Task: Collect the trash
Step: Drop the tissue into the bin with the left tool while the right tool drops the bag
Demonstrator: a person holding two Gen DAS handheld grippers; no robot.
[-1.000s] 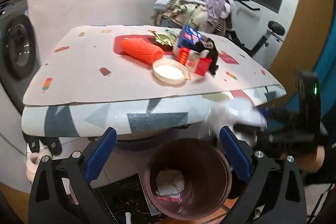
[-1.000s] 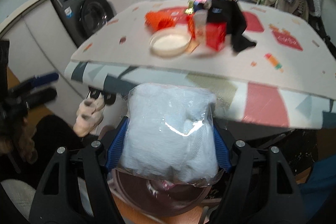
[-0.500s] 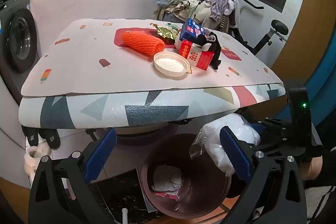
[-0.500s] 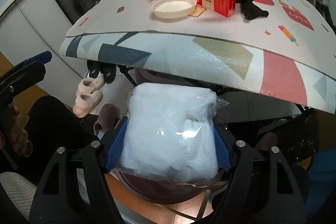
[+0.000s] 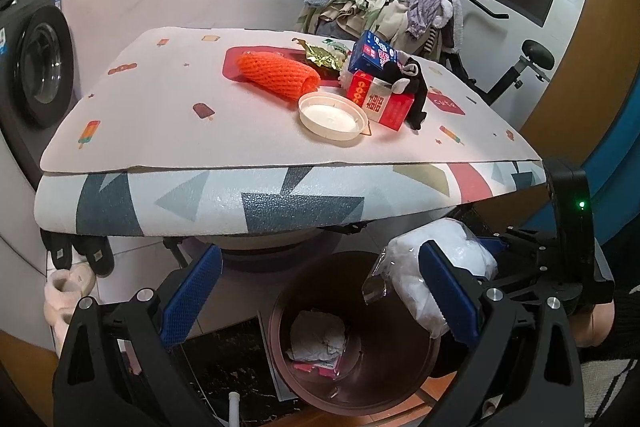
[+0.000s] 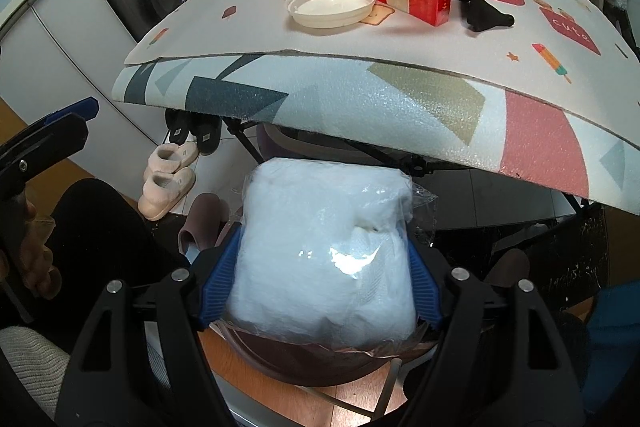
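My right gripper (image 6: 324, 279) is shut on a clear plastic bag of white stuffing (image 6: 324, 251) and holds it just over the brown trash bin (image 6: 320, 363). In the left wrist view the bag (image 5: 436, 267) hangs above the bin (image 5: 380, 387) at its right rim; crumpled paper (image 5: 316, 335) lies inside. My left gripper (image 5: 320, 303) is open and empty, above the bin, below the table edge. On the table (image 5: 168, 131) lie an orange net sleeve (image 5: 276, 75), a white lid (image 5: 332, 115), a red box (image 5: 380, 103), a blue box (image 5: 372, 55) and a black sock (image 5: 416, 91).
The table's foam edge (image 6: 360, 99) overhangs the bin. A washing machine (image 5: 36, 75) stands left, slippers (image 6: 172, 179) on the floor beneath, a clothes pile (image 5: 384, 3) and an exercise bike (image 5: 520, 67) behind the table.
The right gripper has carried the bag lower and closer over the bin. The left gripper stays open and has barely moved.
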